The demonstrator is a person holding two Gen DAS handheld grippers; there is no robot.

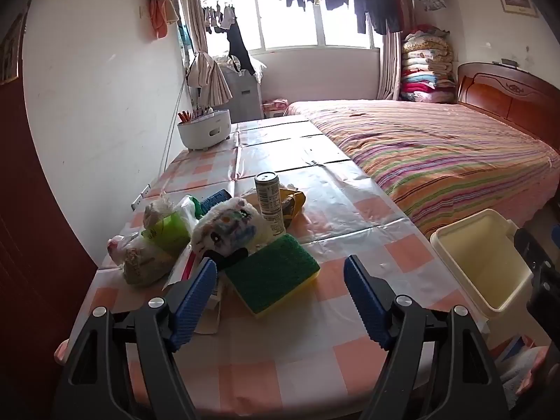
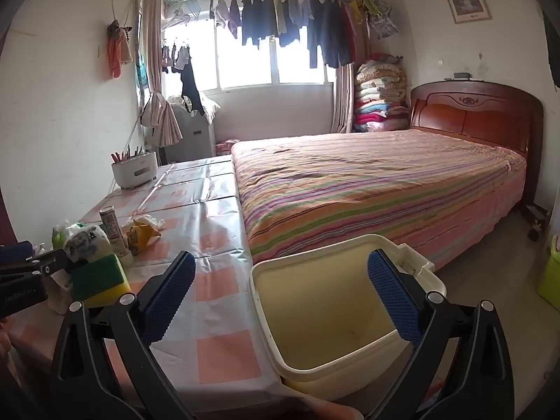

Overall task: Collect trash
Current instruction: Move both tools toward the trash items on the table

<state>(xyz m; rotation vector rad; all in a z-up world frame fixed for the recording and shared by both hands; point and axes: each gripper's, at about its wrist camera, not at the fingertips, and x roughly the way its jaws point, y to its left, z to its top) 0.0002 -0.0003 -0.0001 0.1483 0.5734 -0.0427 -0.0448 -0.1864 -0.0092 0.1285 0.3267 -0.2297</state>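
A pile of trash lies on the checked tablecloth: a green-and-yellow sponge (image 1: 276,273), an upright drink can (image 1: 270,203), a crumpled printed wrapper (image 1: 227,229), plastic bags (image 1: 154,245) and a yellow wrapper (image 1: 292,201). My left gripper (image 1: 280,301) is open just short of the sponge, nothing between its blue pads. A cream bin (image 1: 486,262) stands off the table's right edge. My right gripper (image 2: 281,301) is open above the bin (image 2: 336,318), its rim between the fingers but untouched. The sponge (image 2: 99,278) and can (image 2: 113,232) show at the left there, with the left gripper's body (image 2: 31,273).
A white pen holder (image 1: 206,129) stands at the table's far end by the wall. A striped bed (image 1: 437,154) runs along the table's right side, with a wooden headboard (image 2: 479,112). Laundry hangs across the window. A green tub (image 2: 551,280) sits on the floor at the right.
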